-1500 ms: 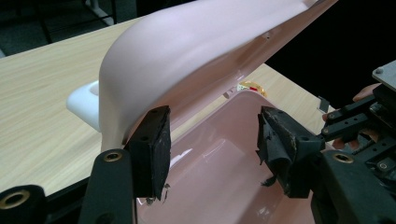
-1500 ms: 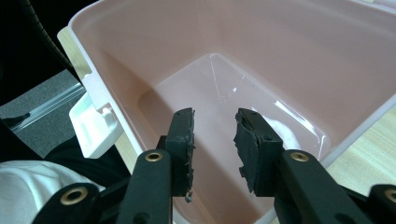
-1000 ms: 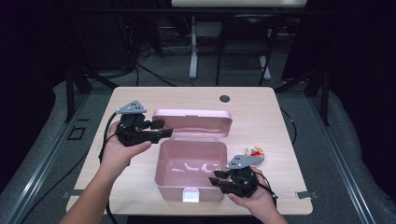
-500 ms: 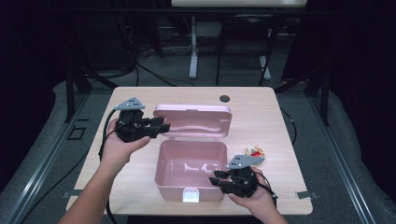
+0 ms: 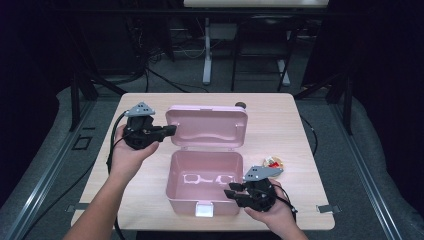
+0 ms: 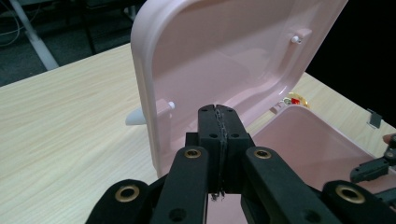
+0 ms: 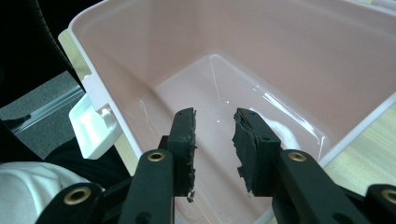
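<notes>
A pink plastic box (image 5: 202, 177) sits open at the middle of the table, its lid (image 5: 207, 125) raised at the back. My left gripper (image 5: 170, 131) is at the lid's left edge. Its jaws (image 6: 219, 116) are shut with nothing between them, their tip close to the lid's inner face (image 6: 224, 56). My right gripper (image 5: 232, 192) is at the box's front right corner. It stands open (image 7: 214, 123) over the empty inside of the box (image 7: 261, 56). A white latch (image 7: 91, 126) sticks out from the front wall.
A small red and yellow item (image 5: 272, 161) lies on the wooden table (image 5: 310, 130) right of the box. A dark round object (image 5: 241, 105) sits behind the lid near the far edge. A metal stand (image 5: 207, 45) is on the floor beyond the table.
The lid stands a little more upright than before. My left gripper has risen slightly along the lid's left edge. The right gripper has stayed in place.
</notes>
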`<act>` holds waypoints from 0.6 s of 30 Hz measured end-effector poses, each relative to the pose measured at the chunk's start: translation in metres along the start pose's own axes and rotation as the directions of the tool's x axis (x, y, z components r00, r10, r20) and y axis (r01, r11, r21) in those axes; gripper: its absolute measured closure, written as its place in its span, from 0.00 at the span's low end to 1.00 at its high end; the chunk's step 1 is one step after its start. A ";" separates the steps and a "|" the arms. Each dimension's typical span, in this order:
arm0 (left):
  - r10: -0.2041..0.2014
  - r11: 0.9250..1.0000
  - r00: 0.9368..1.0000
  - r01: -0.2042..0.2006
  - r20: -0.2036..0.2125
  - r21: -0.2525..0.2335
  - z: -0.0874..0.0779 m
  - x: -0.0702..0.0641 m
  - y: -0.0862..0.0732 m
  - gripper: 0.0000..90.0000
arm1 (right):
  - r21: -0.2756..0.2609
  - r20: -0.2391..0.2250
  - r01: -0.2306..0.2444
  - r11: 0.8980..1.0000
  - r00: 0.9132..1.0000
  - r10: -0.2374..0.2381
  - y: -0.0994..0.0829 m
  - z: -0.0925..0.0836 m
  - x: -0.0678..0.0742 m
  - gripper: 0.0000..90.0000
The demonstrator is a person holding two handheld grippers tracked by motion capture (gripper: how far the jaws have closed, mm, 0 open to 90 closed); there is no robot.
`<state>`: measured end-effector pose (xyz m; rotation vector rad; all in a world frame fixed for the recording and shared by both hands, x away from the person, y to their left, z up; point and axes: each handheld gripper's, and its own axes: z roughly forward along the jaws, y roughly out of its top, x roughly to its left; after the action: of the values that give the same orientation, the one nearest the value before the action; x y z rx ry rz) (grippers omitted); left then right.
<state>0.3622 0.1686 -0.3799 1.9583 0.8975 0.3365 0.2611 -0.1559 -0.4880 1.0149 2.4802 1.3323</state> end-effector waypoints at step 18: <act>-0.024 0.999 1.000 0.024 -0.003 0.022 0.006 0.009 -0.015 1.00 | 0.002 0.011 0.005 1.000 1.000 -0.005 0.000 0.000 -0.004 0.86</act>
<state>0.3648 0.1752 -0.3971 1.9664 0.9292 0.3162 0.2637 -0.1583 -0.4886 1.0124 2.4754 1.3192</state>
